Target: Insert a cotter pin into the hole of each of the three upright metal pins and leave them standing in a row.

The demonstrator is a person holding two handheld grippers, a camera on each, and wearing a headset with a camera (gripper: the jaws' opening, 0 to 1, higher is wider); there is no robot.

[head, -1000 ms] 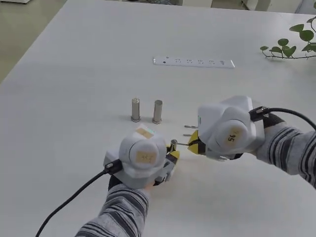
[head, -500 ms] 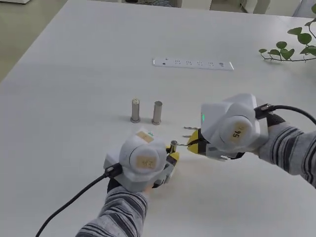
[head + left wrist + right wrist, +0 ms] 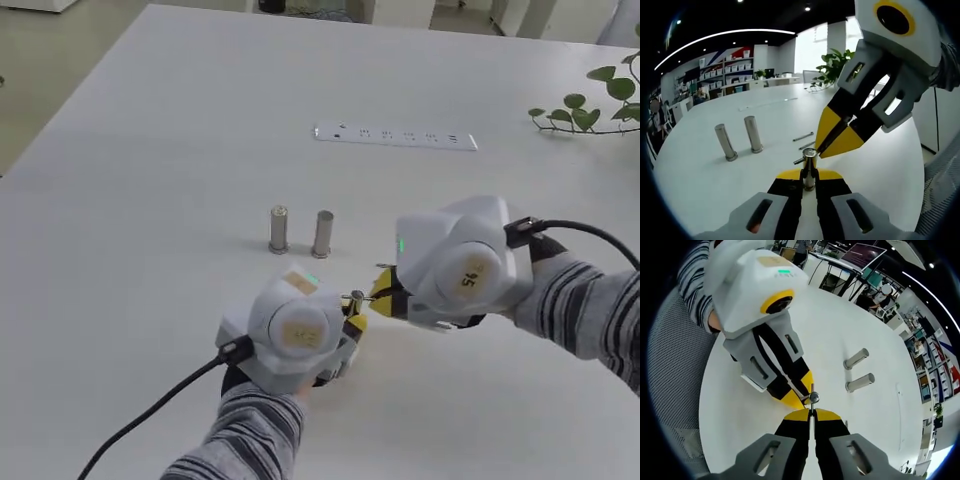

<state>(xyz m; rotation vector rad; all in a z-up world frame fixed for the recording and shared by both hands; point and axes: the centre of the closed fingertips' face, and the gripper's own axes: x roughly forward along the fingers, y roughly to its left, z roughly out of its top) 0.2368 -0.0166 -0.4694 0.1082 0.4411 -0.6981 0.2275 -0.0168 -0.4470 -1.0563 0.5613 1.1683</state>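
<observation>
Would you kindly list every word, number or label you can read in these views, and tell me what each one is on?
"15" (first digit uncertain): on the round sticker on the back of the right gripper.
Back label on the left gripper: print too blurred to read.
Power strip: markings too small to read.

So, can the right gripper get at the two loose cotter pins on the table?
Probably, once free: the loose cotter pins lie uncovered on bare table just past the right gripper, but it is shut on another cotter pin at the metal pin.
</observation>
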